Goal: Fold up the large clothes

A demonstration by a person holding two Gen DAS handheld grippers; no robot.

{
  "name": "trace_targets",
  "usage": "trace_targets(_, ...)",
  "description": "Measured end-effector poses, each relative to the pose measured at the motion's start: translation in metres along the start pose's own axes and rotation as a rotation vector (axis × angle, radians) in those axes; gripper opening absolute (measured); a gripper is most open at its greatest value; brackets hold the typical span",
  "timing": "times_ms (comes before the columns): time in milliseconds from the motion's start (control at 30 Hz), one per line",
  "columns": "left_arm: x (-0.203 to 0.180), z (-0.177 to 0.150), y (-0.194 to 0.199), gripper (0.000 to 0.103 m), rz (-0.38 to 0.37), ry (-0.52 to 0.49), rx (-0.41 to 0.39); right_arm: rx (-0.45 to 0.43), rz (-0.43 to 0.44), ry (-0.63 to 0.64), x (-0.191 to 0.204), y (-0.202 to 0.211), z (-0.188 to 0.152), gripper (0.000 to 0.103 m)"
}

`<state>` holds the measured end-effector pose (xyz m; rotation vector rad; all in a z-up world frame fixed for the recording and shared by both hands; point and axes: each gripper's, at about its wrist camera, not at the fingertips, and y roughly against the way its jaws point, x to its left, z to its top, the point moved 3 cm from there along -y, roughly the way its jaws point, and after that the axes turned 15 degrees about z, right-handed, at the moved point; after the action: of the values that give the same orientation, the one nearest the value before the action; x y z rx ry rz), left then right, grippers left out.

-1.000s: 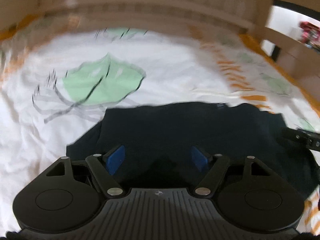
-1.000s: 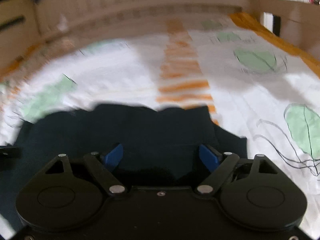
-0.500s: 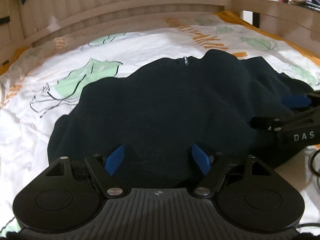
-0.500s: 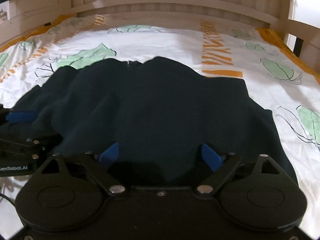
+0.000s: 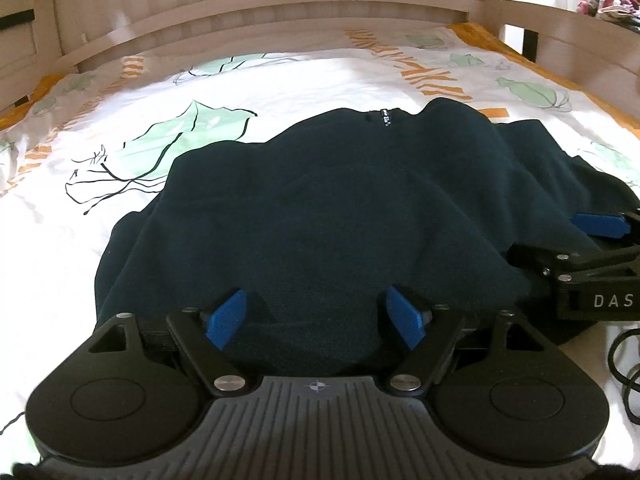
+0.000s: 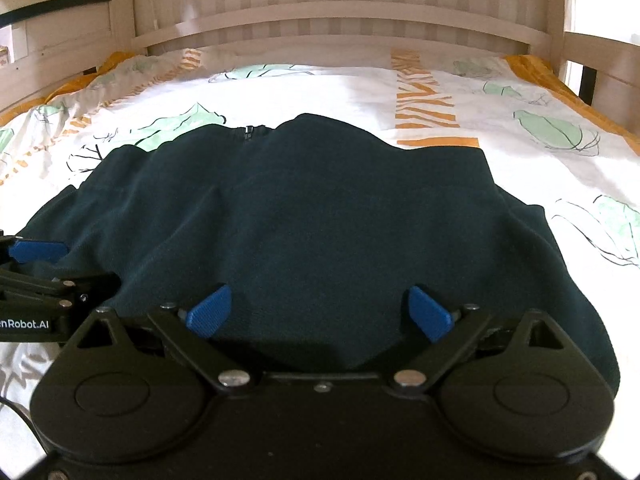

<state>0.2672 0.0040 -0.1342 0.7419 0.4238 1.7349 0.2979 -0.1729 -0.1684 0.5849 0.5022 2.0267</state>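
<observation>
Since a second ago, more of the dark sweater (image 5: 340, 220) has been brought into view, spread on the leaf-print bedsheet (image 5: 100, 240). Jaws of the left gripper (image 5: 316, 316) and right gripper (image 6: 320, 312) are opening, sweater between them unpinched.

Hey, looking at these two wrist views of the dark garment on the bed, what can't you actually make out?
- Near hem of the dark garment: hidden in both views by the gripper bodies.
- Sleeves: lost in the dark folds, both views.
- Label at the collar: too small to read.
- Right gripper: in the left wrist view, cut off by the right edge.
- Left gripper: in the right wrist view, cut off by the left edge.

Both grippers' jaws are opening, pads not pressing the cloth.
</observation>
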Motion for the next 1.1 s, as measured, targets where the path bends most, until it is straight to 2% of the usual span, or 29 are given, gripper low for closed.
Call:
trace_targets(367, 0.0, 0.004, 0.001, 0.078, 0.008, 0.004, 0.028, -0.007, 0.02, -0.022, -0.003, 0.003, 0.0, 0.096)
trace_targets(533, 0.007, 0.008, -0.004, 0.082, -0.026, 0.013, 0.062, -0.009, 0.043, -0.048, -0.006, 0.005, 0.0, 0.096)
trace_targets(967, 0.007, 0.009, -0.004, 0.088, -0.014, 0.012, 0.081, -0.011, 0.047, -0.057, -0.005, 0.005, 0.0, 0.096)
trace_targets(1033, 0.01, 0.009, -0.003, 0.088, -0.034, 0.015, 0.084, -0.011, 0.051, -0.064, -0.005, 0.006, 0.0, 0.097)
trace_targets(1100, 0.018, 0.012, -0.002, 0.087, -0.09, 0.035, 0.11, -0.002, 0.075, -0.089, -0.008, 0.009, 0.001, 0.098)
